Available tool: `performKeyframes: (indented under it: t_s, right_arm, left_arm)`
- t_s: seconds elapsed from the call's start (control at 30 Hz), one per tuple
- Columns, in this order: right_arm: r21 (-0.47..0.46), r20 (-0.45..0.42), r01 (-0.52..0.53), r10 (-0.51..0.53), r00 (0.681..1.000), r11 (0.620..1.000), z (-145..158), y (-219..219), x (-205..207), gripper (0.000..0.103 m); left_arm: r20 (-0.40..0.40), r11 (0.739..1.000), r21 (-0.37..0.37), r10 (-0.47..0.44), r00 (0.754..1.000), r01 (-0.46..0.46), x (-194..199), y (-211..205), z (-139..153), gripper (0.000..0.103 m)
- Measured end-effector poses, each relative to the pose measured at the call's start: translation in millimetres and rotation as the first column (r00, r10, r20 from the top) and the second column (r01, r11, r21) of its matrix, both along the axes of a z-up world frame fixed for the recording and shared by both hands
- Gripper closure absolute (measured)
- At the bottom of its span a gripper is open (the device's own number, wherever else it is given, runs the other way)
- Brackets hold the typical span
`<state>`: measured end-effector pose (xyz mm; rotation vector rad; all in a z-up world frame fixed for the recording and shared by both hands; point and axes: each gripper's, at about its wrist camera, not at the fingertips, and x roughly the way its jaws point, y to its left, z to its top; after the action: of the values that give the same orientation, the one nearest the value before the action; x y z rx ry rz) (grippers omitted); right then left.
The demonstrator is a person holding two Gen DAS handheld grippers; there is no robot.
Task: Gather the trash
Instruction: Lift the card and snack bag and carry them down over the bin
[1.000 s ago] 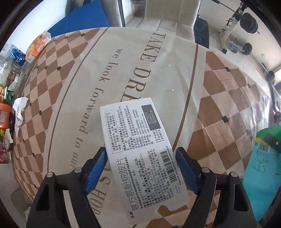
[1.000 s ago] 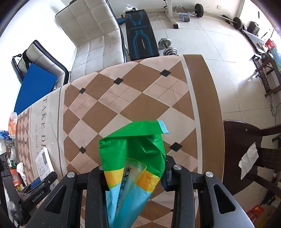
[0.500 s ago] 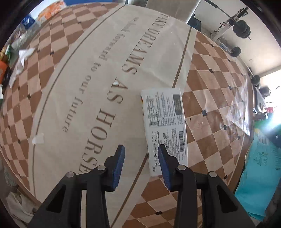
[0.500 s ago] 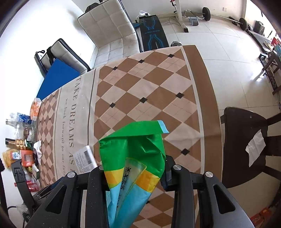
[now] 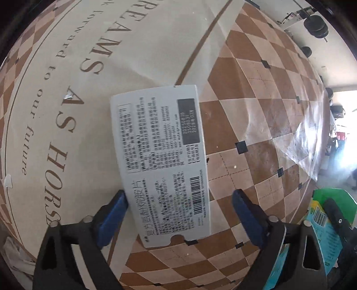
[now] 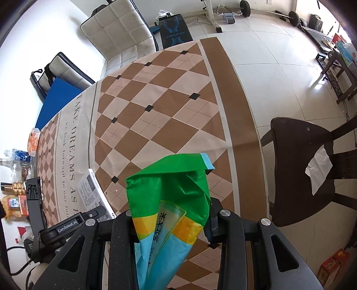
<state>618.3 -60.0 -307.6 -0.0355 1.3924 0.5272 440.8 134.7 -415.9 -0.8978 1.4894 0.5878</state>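
Observation:
A flat white medicine box [image 5: 160, 160] with black print and a barcode lies on the checked tablecloth [image 5: 256, 116]. My left gripper [image 5: 178, 214] is open, its blue pads on either side of the box's near end, close above the table. The box also shows in the right wrist view [image 6: 93, 191]. My right gripper [image 6: 169, 220] is shut on a green, yellow and blue plastic bag [image 6: 169, 200], held above the table's near right part. The bag also shows at the right edge of the left wrist view [image 5: 323, 214].
Bottles and snack packets [image 6: 15, 178] crowd the table's left end. A dark wooden chair [image 6: 305, 169] with a white tissue [image 6: 319, 169] on its seat stands right of the table. A white padded chair [image 6: 120, 38] and gym gear [image 6: 225, 15] are beyond.
My left gripper closed partly and lifted away from the box, then came back down and opened wide around its near end. The right gripper kept hold of the bag and shifted a little.

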Motion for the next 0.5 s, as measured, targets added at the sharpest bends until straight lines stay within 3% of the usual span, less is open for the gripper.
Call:
performKeyframes:
  t_s: [0.1, 0.23, 0.37, 0.5]
  right_arm:
    - [-0.008, 0.000, 0.008, -0.008, 1.000, 1.000, -4.6, 0.9, 8.3, 0.067]
    - [-0.009, 0.004, 0.007, -0.007, 1.000, 1.000, -2.8, -0.5, 13.8, 0.067]
    - [-0.005, 0.030, -0.014, 0.014, 0.999, 1.000, 6.6, -2.2, 10.5, 0.067]
    - [0.017, 0.035, -0.026, 0.025, 0.999, 1.000, 15.1, -6.4, 0.7, 0.067]
  left_arm:
    - [-0.116, 0.995, 0.085, -0.036, 0.993, 0.046, 18.9, -14.5, -7.9, 0.002]
    - [-0.071, 0.981, 0.172, -0.079, 0.994, 0.091, 26.0, -30.4, 5.6, 0.030]
    - [-0.066, 0.974, 0.199, -0.097, 0.993, 0.108, 18.4, -40.1, 12.1, 0.030]
    - [-0.033, 0.955, 0.275, -0.110, 0.993, 0.115, -1.6, -59.2, 34.1, 0.030]
